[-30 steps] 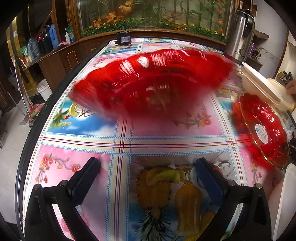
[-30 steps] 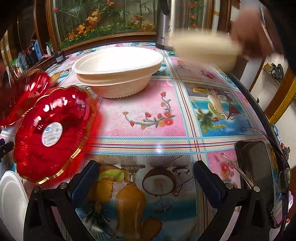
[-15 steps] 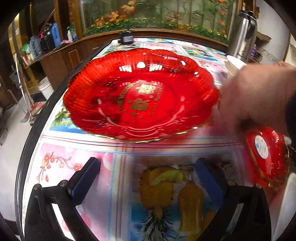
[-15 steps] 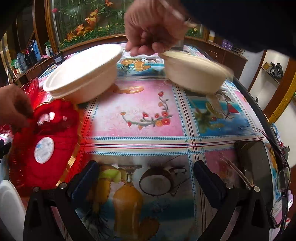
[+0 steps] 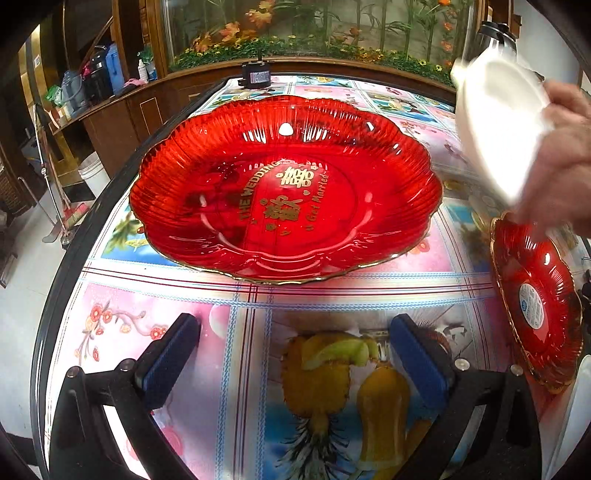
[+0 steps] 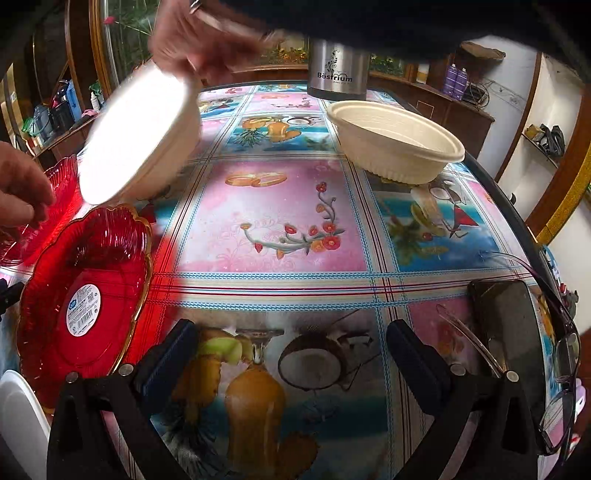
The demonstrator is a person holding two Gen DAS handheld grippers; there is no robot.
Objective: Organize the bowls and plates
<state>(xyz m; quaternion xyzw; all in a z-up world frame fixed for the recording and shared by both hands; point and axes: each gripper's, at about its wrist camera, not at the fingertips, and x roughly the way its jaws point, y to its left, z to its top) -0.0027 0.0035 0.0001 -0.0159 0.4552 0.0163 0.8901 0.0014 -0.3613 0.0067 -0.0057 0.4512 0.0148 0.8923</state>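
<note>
Both jaws are gaping wide, gripping nothing, while a bare hand is tilting a cream foam bowl ahead-left of the right gripper, probably for stacking; the left gripper is idling before the large red scalloped glass plate.

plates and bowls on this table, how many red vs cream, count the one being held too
Red plates: 2, the large red plate and the small red plate.
Cream bowls: 2, the resting bowl and the tilted bowl held by a hand.
Total: 4

Setting: home dining room | Shown by: fruit-print tablecloth; planted glass tank behind it; thermos upon it
</note>
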